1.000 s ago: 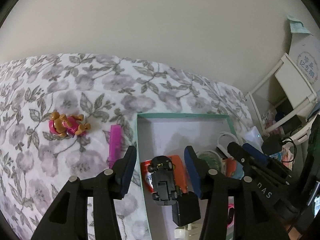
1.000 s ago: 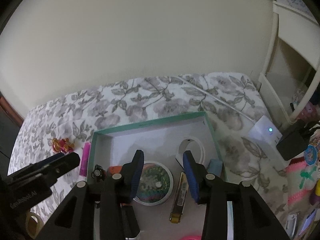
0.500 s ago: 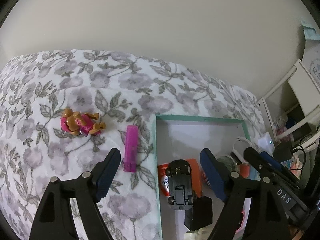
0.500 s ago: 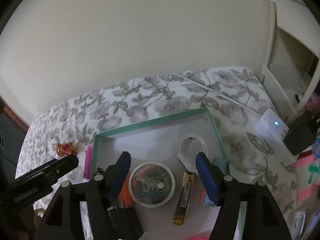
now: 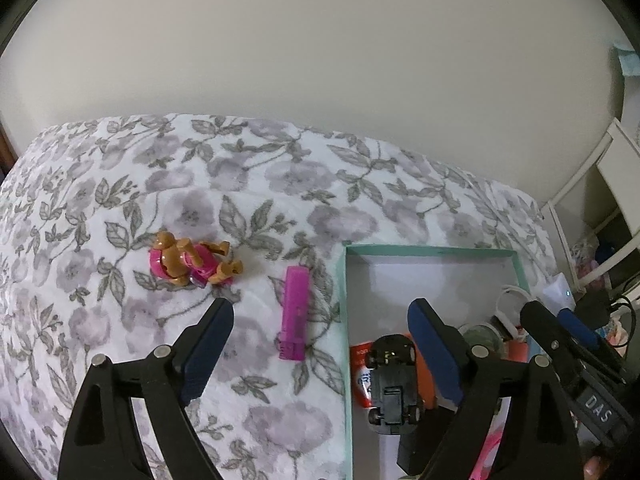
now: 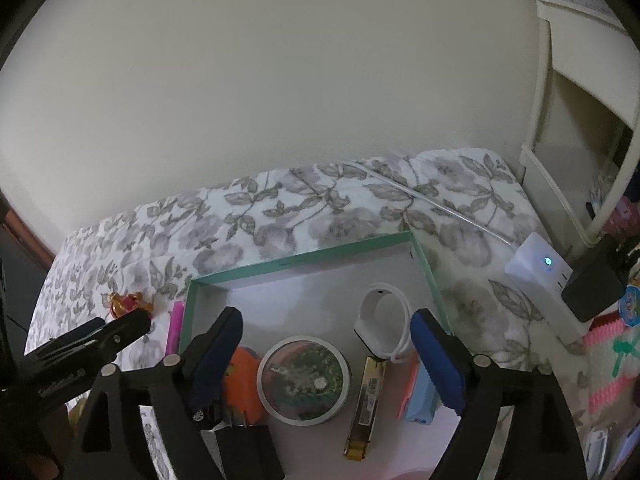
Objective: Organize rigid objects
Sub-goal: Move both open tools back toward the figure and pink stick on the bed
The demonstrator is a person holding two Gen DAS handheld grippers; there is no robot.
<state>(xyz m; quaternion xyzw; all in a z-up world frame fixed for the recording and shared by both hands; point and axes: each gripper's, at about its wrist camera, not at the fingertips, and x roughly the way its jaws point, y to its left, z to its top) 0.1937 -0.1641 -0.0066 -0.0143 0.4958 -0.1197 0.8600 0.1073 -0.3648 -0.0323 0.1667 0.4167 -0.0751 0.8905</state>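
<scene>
Floral bedspread (image 5: 120, 200) carrying a teal-rimmed box (image 6: 304, 258) of small rigid things.
Both the left gripper (image 5: 320, 338) and right gripper (image 6: 326, 344) have just been opening, fingers spread, pinching nothing; round tin (image 6: 305, 378) and black toy car (image 5: 394, 384) lie inside the box, magenta stick (image 5: 294, 312) just outside its left edge.

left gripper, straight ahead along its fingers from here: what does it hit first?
Probably the magenta bar lying on the floral cover, just outside the teal box. It sits centred between the open left gripper fingers, nothing in front of it. Depth is unclear in the fisheye, so it could land on bare cover nearby.
</scene>
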